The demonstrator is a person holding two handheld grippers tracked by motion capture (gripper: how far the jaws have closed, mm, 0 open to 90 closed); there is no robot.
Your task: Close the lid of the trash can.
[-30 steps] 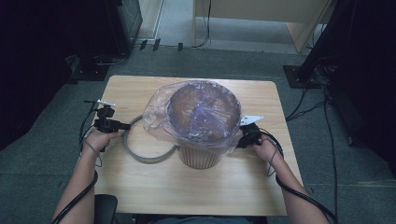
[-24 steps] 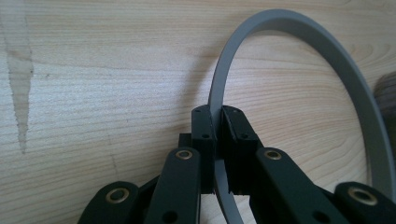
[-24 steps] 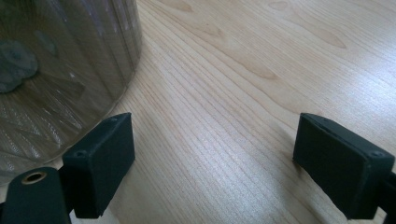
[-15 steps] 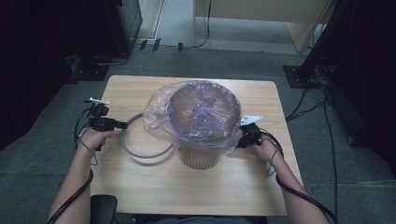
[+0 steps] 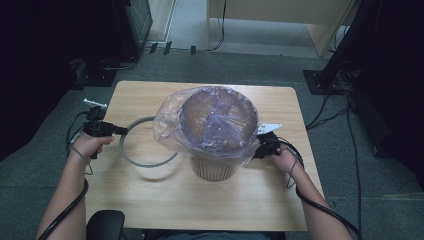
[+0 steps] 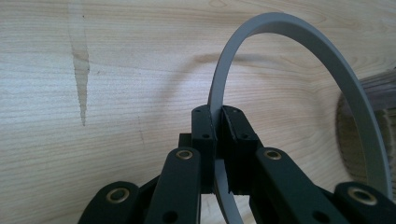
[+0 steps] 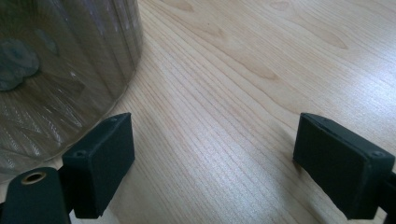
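Grey ring: a thin, flat hoop, held out over the wooden table at about nine o'clock from a round basket. In the high view the hoop reaches from the left claw toward the basket, and its far edge passes just beside or under the loose skirt of a clear plastic bag that lines the basket and drapes over its rim. A faint shadow on the table below suggests the hoop is lifted rather than lying flat.

The left claw is clenched on the ring. In the left gripper view the two black jaws pinch the band across its thin wall, with the hoop arching up and away to the right.

The right claw sits at about three o'clock from the basket, close to its side. Its jaws are spread wide in the right gripper view, grasping nothing, with bare table between them and the basket wall near the left jaw.

The ring looks light and fairly stiff, probably plastic, smooth enough to slip or swivel in a single pinch. A grip across the flat band suits it; a second hold on the opposite side would likely steady it. The bag is soft, thin and easy to snag or tear.
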